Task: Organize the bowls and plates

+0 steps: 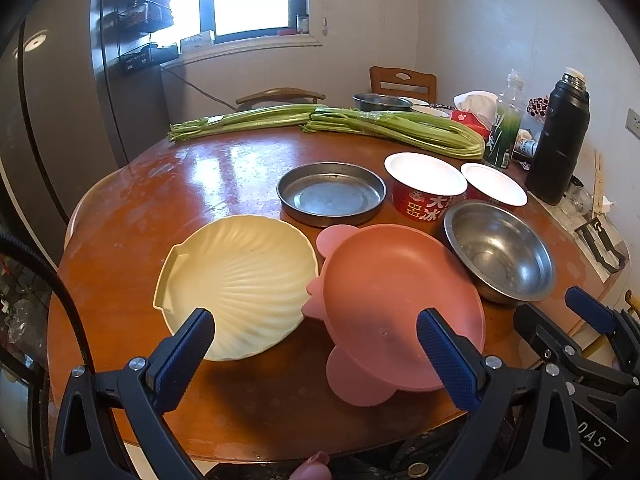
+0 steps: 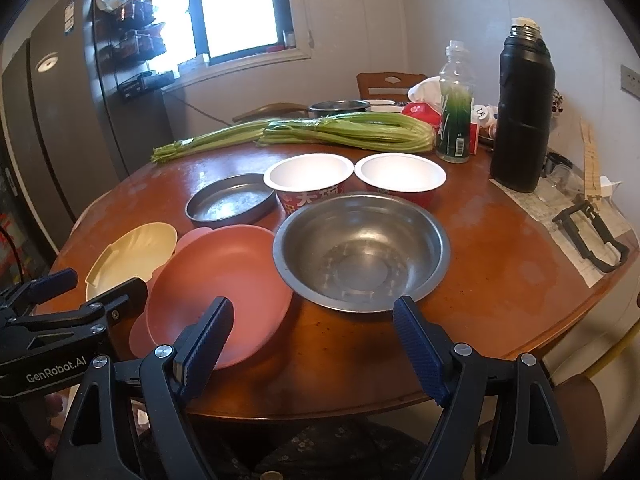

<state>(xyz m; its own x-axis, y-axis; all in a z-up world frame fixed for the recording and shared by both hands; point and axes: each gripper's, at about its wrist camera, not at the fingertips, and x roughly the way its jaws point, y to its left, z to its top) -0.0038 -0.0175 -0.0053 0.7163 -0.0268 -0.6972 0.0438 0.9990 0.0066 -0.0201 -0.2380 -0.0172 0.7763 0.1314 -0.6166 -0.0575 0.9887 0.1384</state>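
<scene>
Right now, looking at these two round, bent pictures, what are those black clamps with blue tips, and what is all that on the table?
There is no robot here. A person holds a two-finger clamp tool in each hand, and a wide-angle camera on each tool looks forward along its fingers, which bends the view. One picture comes from the left gripper, the other from the right gripper. Both stand open and hold nothing.

On the round wooden table lie a cream shell-shaped plate, a pink plate with ear-like tabs, a steel bowl, a flat metal pan and two red paper bowls. Behind them are celery bunches, a clear bottle and a black flask.
</scene>
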